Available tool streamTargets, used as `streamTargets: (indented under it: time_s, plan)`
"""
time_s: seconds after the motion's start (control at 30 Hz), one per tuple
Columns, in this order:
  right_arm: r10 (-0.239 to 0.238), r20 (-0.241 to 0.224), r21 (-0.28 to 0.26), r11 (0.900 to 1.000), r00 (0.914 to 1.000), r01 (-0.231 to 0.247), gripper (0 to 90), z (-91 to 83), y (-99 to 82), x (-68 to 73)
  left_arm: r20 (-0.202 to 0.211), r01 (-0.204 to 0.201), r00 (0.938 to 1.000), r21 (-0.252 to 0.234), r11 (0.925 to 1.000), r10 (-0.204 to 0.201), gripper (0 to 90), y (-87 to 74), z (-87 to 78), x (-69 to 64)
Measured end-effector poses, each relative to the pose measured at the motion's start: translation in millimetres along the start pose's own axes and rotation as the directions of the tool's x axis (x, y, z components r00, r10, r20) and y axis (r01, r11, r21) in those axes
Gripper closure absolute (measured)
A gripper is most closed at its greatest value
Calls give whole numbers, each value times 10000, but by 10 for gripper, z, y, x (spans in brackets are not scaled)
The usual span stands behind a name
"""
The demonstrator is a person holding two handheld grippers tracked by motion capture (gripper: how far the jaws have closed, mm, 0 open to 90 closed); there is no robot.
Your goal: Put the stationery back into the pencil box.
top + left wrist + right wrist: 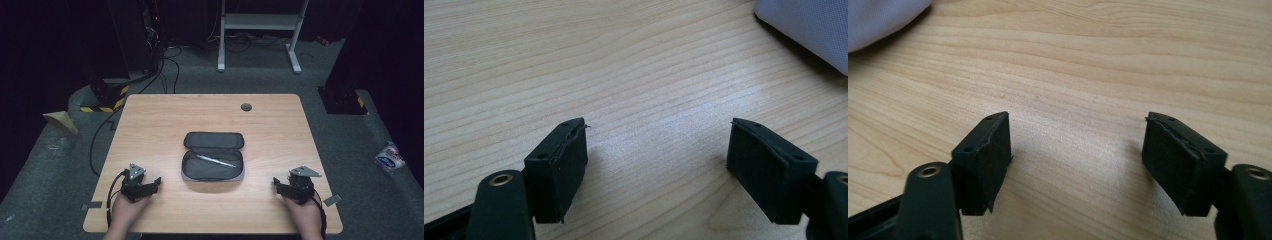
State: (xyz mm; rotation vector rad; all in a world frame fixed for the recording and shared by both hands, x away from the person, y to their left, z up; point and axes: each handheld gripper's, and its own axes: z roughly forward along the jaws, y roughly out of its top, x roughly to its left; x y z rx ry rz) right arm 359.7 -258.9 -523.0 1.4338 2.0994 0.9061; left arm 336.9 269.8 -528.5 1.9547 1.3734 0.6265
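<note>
1. Case (213,156) lies unzipped mid-table, lid folded toward the far edge, so its inside is open to reach
2. Pen (215,161) rests slantwise inside the case, likely the thing being packed or taken out
3. Left gripper (156,184) sits near the front-left corner, jaws wide, holding nothing
4. Right gripper (276,184) sits near the front-right corner, jaws wide and empty
5. Both flank the case, well apart, seemingly parked at rest on the table (150,120)
</note>
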Motion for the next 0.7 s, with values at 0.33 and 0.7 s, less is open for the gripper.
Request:
streamTargets:
  time_s: [0.33,0.7]
  plan:
    - [96,461,69,9999,9989,-100,216,-12,-21,57,14,107,9999,-24,9999,-107,250,-13,-10,-19]
    - [190,469,90,9998,9987,-195,218,-9,-20,48,57,19,10000,-31,10000,-19,249,-7,-3,-11]
